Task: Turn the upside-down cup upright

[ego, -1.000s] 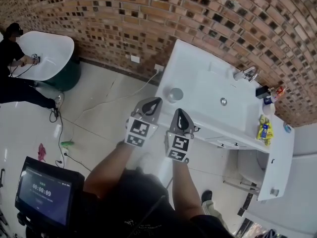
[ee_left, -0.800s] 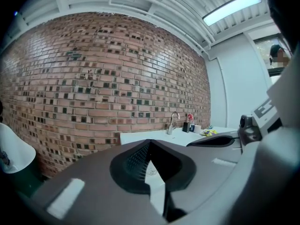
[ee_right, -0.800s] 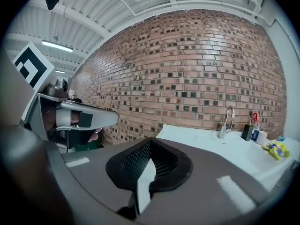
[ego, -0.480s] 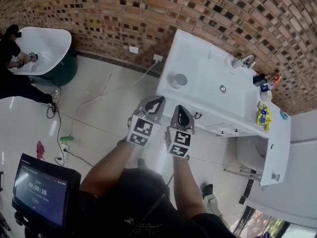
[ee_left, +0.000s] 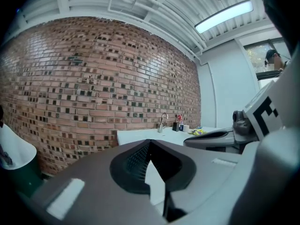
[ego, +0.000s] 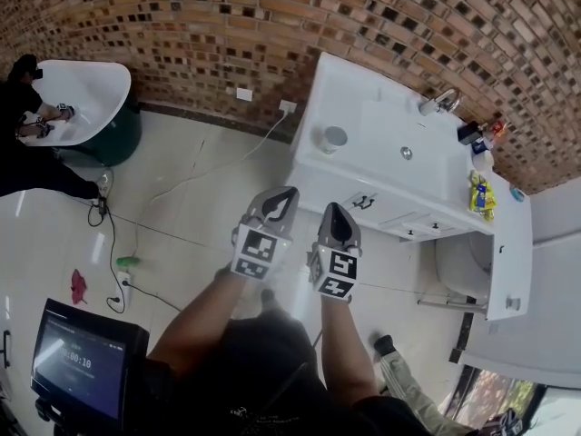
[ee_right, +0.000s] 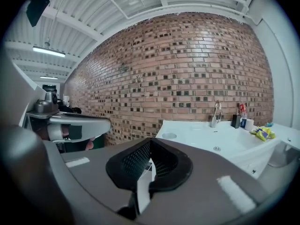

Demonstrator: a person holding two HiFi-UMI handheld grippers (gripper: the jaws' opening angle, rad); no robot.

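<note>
Seen from above, a person is holding two grey two-jaw grippers side by side over a pale glossy floor (ego: 200, 207), in front of a white bathroom worktop (ego: 363, 89) set against a red-brown brick wall (ego: 182, 25). The left gripper (ego: 277, 204) is pointing toward the worktop with its jaws clenched, tips meeting and nothing between them. The right gripper (ego: 334, 221) is doing the same, its jaws pressed together and empty. The small pale grey cup (ego: 334, 138) is standing alone near the worktop's left edge, toward the front corner and well apart from both grippers; it is too small to tell which way up it is. A chrome tap (ego: 443, 101) is rising at the worktop's back edge behind the sunken basin (ego: 406, 153), and a yellow packet (ego: 481, 198) is lying toward the right end.
</note>
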